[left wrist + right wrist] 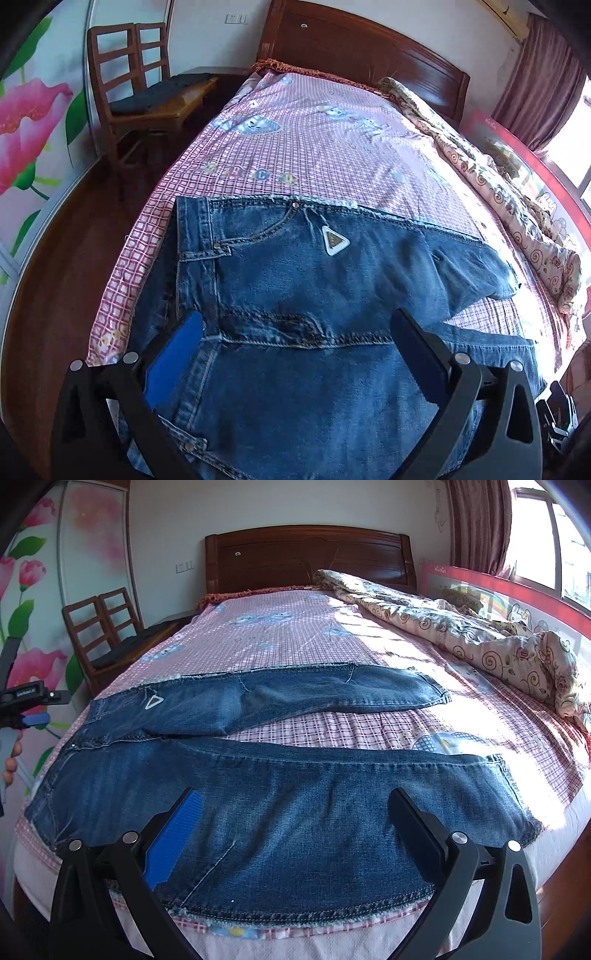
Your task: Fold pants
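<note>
**Two open claws over unfolded jeans**

Both claws gape wide and hold nothing: the left claw (295, 354) hovers above the waist end, the right claw (295, 834) above the near leg (295, 797). The jeans (314, 280) lie spread flat across the foot of the bed (295, 627), legs splayed apart, with the far leg (332, 690) angled away. Denim looks heavy, fairly stiff, not slippery; it should hold a crease. Good holds are probably the thick waistband (199, 236) and the hem (513, 782). Beyond lie a rumpled quilt (480, 638) and the headboard (306, 557).
</note>
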### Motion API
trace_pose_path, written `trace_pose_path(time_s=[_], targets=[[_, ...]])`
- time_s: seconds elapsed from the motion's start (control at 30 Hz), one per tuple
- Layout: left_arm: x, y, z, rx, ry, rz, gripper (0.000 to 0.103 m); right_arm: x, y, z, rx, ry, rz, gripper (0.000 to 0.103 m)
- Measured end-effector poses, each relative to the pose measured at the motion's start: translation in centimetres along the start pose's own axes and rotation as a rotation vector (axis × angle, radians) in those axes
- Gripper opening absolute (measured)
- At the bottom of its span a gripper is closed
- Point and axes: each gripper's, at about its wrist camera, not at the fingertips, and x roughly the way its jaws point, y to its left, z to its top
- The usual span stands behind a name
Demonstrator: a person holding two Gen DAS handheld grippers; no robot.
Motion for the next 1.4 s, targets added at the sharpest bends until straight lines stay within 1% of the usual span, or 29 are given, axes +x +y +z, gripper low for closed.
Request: trace_pose_path(time_s=[0.07, 0.13, 0.17, 0.2, 0.23, 0.3, 0.33, 0.37, 0.4, 0.5, 0.57, 0.63, 0.7, 0.8, 0.83, 0.87, 0.9, 0.93, 0.97, 1.0, 1.07, 1.13, 1.2, 1.23, 1.3, 1.4], targets=[[2.2, 2.8, 3.1, -0.005, 0.035, -0.025, 0.101, 0.9, 0.4, 0.4, -0.005, 0.017, 0.007, 0.1], [5.0, 5.5, 5.8, -0.032, 0.091, -0.039, 0.101, 1.7, 0.8, 0.9, -0.006, 0.039, 0.019, 0.1], [6.3, 6.9, 6.9, -0.05, 0.119, -0.059, 0.101, 2.1, 1.0, 1.1, -0.008, 0.046, 0.021, 0.1], [7.8, 8.0, 8.1, -0.063, 0.143, -0.097, 0.101, 2.4, 1.2, 1.3, -0.014, 0.05, 0.021, 0.1], [9.0, 9.0, 8.9, -0.077, 0.156, -0.115, 0.101, 2.9, 1.4, 1.5, -0.022, 0.059, 0.017, 0.1], [10.6, 10.4, 10.2, -0.079, 0.153, -0.149, 0.101, 3.6, 1.7, 1.9, -0.023, 0.076, 0.026, 0.1], [11.3, 11.0, 10.6, -0.082, 0.153, -0.167, 0.101, 3.9, 1.9, 2.1, -0.023, 0.085, 0.028, 0.1], [12.1, 11.6, 10.9, -0.098, 0.168, -0.213, 0.101, 4.2, 2.0, 2.4, -0.022, 0.092, 0.031, 0.1], [13.2, 12.3, 11.4, -0.116, 0.182, -0.24, 0.101, 4.5, 2.2, 2.6, -0.02, 0.096, 0.037, 0.1], [15.3, 13.1, 11.9, -0.102, 0.211, -0.258, 0.1, 5.1, 3.1, 3.3, -0.028, 0.1, 0.043, 0.1], [16.5, 13.6, 12.1, -0.1, 0.229, -0.228, 0.099, 5.4, 3.7, 3.6, -0.027, 0.108, 0.06, 0.1], [17.1, 14.4, 12.1, -0.118, 0.234, -0.275, 0.099, 5.7, 4.4, 3.8, -0.033, 0.115, 0.074, 0.1], [17.6, 14.5, 12.1, -0.111, 0.236, -0.308, 0.098, 5.9, 5.2, 3.8, -0.046, 0.117, 0.082, 0.1], [18.1, 14.3, 11.7, -0.062, 0.241, -0.309, 0.096, 6.2, 5.8, 3.8, -0.052, 0.128, 0.096, 0.1], [18.0, 14.5, 11.7, -0.063, 0.24, -0.314, 0.093, 6.3, 6.0, 3.8, -0.054, 0.128, 0.098, 0.1], [17.9, 14.9, 11.7, -0.075, 0.238, -0.302, 0.081, 6.4, 6.0, 3.8, -0.054, 0.128, 0.098, 0.1], [17.8, 15.4, 11.7, -0.094, 0.237, -0.278, 0.072, 6.4, 6.0, 3.8, -0.052, 0.127, 0.099, 0.1], [17.5, 16.0, 11.6, -0.11, 0.231, -0.248, 0.041, 6.4, 5.9, 3.8, -0.051, 0.125, 0.103, 0.1], [17.5, 16.4, 11.5, -0.126, 0.242, -0.236, 0.014, 6.4, 5.8, 3.8, -0.052, 0.125, 0.103, 0.1], [17.4, 16.3, 11.3, -0.113, 0.247, -0.214, 0.014, 6.4, 5.7, 3.9, -0.053, 0.124, 0.1, 0.1], [17.1, 15.4, 10.8, -0.059, 0.248, -0.188, 0.009, 6.4, 5.3, 3.9, -0.048, 0.121, 0.1, 0.1], [16.5, 15.2, 10.6, -0.069, 0.225, -0.17, 0.008, 6.4, 4.6, 4.0, -0.047, 0.119, 0.093, 0.1], [15.8, 15.3, 10.4, -0.1, 0.2, -0.179, 0.007, 6.3, 3.5, 4.5, -0.049, 0.113, 0.09, 0.1], [15.3, 15.1, 10.3, -0.085, 0.188, -0.173, 0.007, 6.2, 2.7, 4.8, -0.048, 0.107, 0.076, 0.1], [14.3, 14.9, 10.3, -0.087, 0.161, -0.165, 0.007, 6.2, 0.6, 5.5, -0.028, 0.098, 0.054, 0.1], [12.3, 14.2, 10.6, -0.082, 0.109, -0.184, 0.007, 6.4, -2.6, 6.8, -0.003, 0.089, 0.021, 0.1]])
